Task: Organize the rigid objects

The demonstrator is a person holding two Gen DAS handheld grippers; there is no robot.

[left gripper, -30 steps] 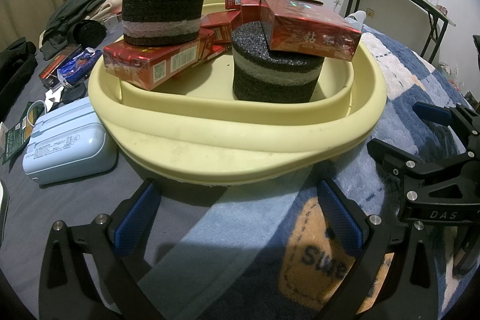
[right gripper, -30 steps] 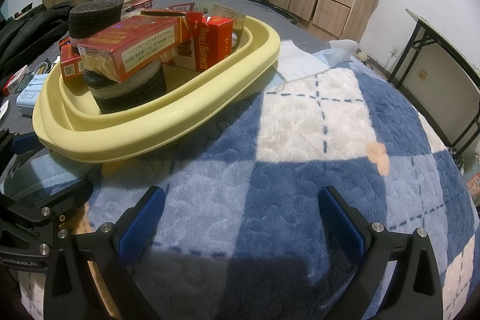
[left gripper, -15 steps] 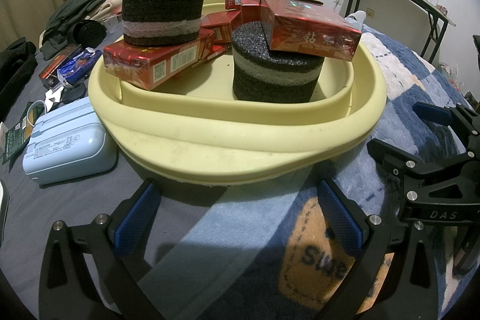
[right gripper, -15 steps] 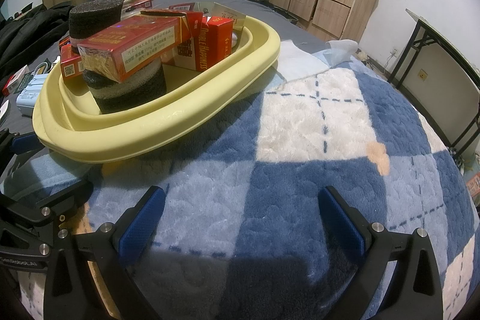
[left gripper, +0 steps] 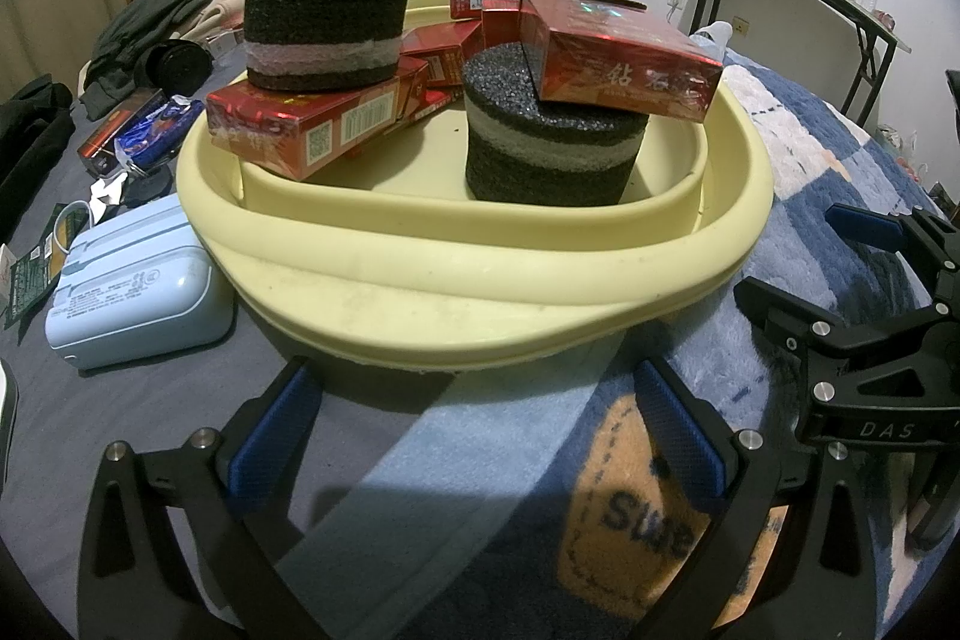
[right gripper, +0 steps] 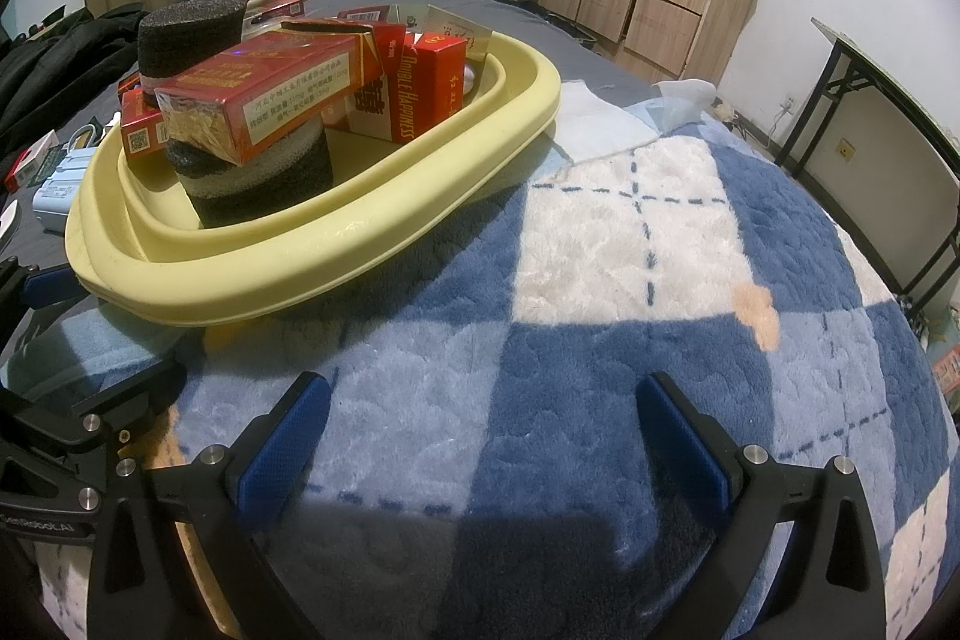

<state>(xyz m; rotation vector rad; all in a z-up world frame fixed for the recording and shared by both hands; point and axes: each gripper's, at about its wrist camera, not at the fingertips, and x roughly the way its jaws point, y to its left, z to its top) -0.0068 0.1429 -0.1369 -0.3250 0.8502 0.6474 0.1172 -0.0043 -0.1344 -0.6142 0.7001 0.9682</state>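
Both grippers, left gripper [left gripper: 480,436] and right gripper [right gripper: 480,436], hover fingers spread and empty near a yellow basin [left gripper: 480,274] stacked with red boxes [left gripper: 618,64] and foam cylinders [left gripper: 552,148], seemingly between steps; next needs reaching for one.

Red cartons [left gripper: 618,61] and dark striped foam cylinders [left gripper: 555,142] sit piled in the yellow basin [left gripper: 480,274].

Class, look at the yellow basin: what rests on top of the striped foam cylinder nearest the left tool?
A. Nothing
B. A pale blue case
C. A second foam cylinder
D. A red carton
D: a red carton lies across the top of the near foam cylinder, overhanging its edge, inside the yellow basin.
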